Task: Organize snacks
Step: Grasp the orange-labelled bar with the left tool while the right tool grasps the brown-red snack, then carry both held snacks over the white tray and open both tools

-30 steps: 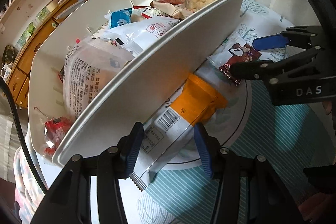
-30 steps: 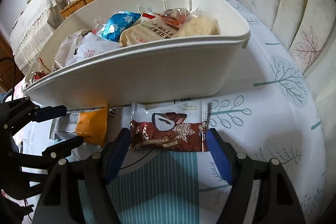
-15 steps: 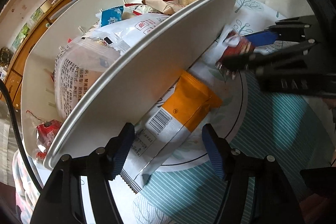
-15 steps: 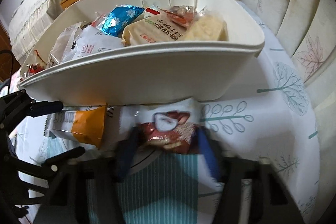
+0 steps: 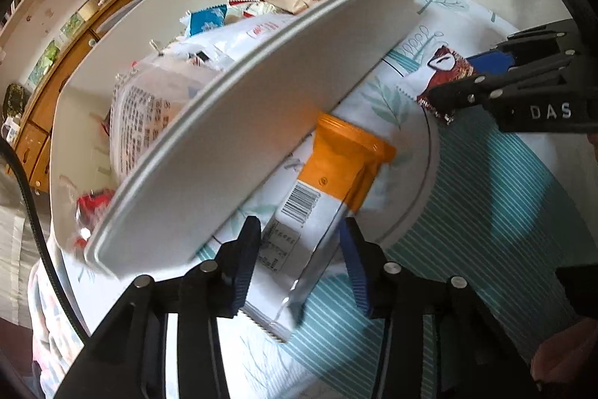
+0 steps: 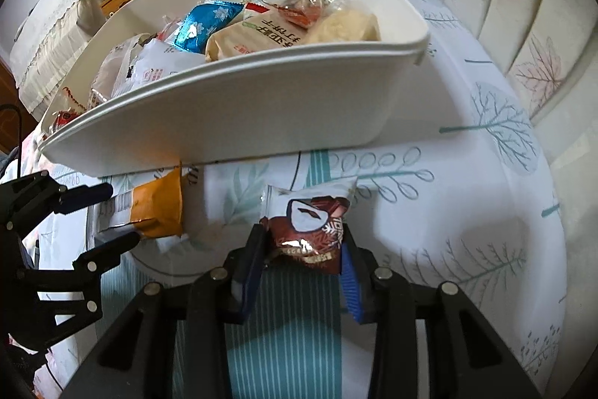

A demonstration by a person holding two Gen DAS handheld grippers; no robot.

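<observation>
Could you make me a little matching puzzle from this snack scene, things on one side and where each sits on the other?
Things:
1. dark red foil snack packet
2. orange-and-white snack packet
3. shiny blue snowflake-print packet
4. white plastic bin

Places:
A. inside the bin with other snacks
B. between the right gripper pads
C. standing on the leaf-print tablecloth
D. between the closing left gripper pads

Pairs: 1-B, 2-D, 3-A, 4-C

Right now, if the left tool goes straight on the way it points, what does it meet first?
Most likely the orange and white snack packet, already lying between the closing fingers of the left tool. Beyond it stands the white bin; depth is uncertain.
</observation>
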